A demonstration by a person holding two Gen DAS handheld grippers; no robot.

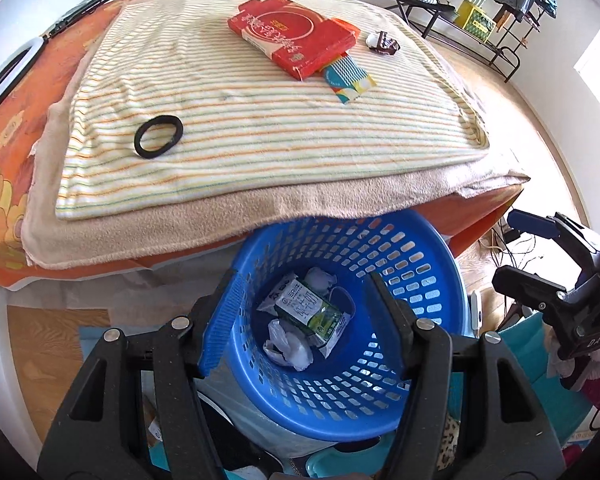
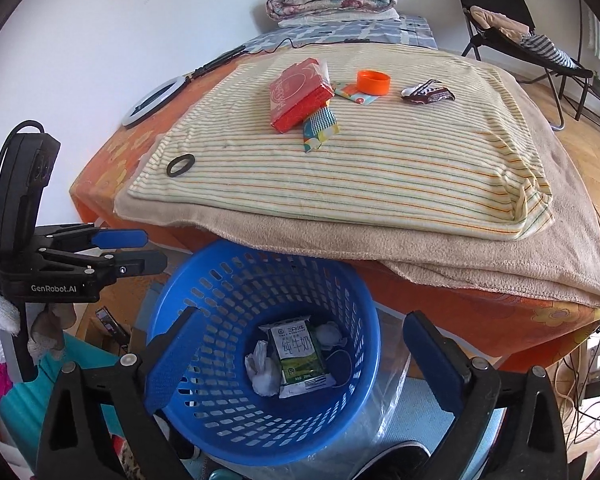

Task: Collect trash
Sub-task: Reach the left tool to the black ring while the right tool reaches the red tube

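Trash (image 1: 305, 314) lies in the blue basket (image 1: 416, 264) under my left gripper (image 1: 304, 300), fingers wide, empty; far off I count one red box (image 1: 290, 36), one black ring (image 1: 158, 136). Right view: right gripper (image 2: 300, 360) wide over one carton (image 2: 299, 354), two paper wads, orange cap (image 2: 373, 82) far.

"GenRobot.AI" stands on the left tool (image 2: 136, 250); "纯牛奶" on the milk carton (image 2: 300, 354) in the basket (image 2: 204, 280).

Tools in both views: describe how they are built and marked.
Both are black hinged frames with silver rivets and blue ribbed pads. The left tool reads "GenRobot.AI" in white, with a black cable behind. The right tool bears a handwritten white label.
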